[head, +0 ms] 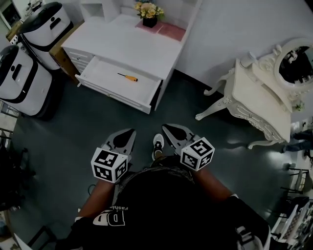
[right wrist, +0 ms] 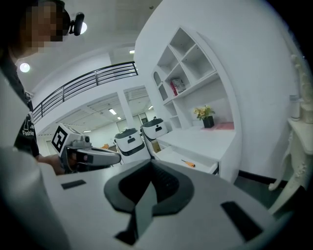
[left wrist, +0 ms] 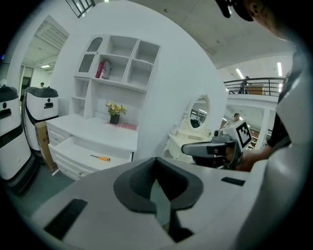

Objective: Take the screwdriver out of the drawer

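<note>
left tongs (head: 130,133) and right tongs (head: 167,128) are pressed together, empty, well apart from the screwdriver (head: 128,77) in the open drawer (head: 115,93).

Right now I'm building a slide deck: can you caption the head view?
Shut and empty, the left gripper and right gripper point toward an open white drawer holding an orange-handled screwdriver.

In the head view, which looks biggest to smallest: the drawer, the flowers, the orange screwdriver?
Drawer
Flowers
Screwdriver
The flowers sit farther back, so they may look smaller than they are.
</note>
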Demonstrator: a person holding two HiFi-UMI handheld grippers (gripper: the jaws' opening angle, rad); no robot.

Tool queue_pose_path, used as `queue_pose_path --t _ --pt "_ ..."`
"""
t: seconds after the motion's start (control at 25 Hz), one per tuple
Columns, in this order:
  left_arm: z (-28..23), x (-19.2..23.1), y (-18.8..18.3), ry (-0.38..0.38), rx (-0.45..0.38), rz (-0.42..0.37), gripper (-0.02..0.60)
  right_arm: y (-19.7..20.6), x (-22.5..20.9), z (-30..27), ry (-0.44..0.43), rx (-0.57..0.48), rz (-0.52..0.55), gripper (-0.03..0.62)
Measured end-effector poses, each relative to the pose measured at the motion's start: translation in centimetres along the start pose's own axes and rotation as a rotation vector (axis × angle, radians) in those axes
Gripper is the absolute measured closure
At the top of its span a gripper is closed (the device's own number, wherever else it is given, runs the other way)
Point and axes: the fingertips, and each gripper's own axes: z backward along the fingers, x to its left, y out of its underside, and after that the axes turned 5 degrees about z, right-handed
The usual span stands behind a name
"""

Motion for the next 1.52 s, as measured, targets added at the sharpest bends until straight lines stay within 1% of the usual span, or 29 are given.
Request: queue_pose_path --t 0.16,0.32,0.48,0.76,1.0,1.28,1.4,1.52 --pt "-2.8 0.7 -2.7 -0.001 -0.012 -0.007 0.568 -1.9 -2.7 -1.3 -0.007 -0.004 0.008 0.585" --pt "-5.3 1.3 -4.0 -0.008 -0.001 0.000 0.568 -2.8 -5.1 -2.7 -0.024 0.008 0.009 0.585" --pt "-7.5 2.4 -4.8 -0.029 0.018 0.016 0.568 -3.9 -7.4 -4.3 -0.048 0.010 0.010 0.585" --pt "-11.1 4.0 -8.7 -0.067 -0.006 0.007 0.568 -6.4 -11.4 -6.6 -0.091 0.007 0.026 0.585" --pt "-14.3 5.3 -10.1 -0.098 0.000 0.017 0.568 -7.8 -14.7 -9.2 -0.132 0.014 0.033 0.585" --pt "-17.0 7.0 -12.2 -0.143 -0.013 0.025 0.568 -9.1 -17.5 -11.6 -0.184 0.020 0.037 0.585" --pt "-17.9 7.6 -12.4 -0.166 -0.014 0.032 0.568 -9.0 -18.4 -12.6 -0.206 0.027 0.037 0.585" --pt "-18.3 7.9 -11.8 -0.181 0.005 0.044 0.568 -8.5 -18.9 -13.2 -0.216 0.039 0.029 0.585"
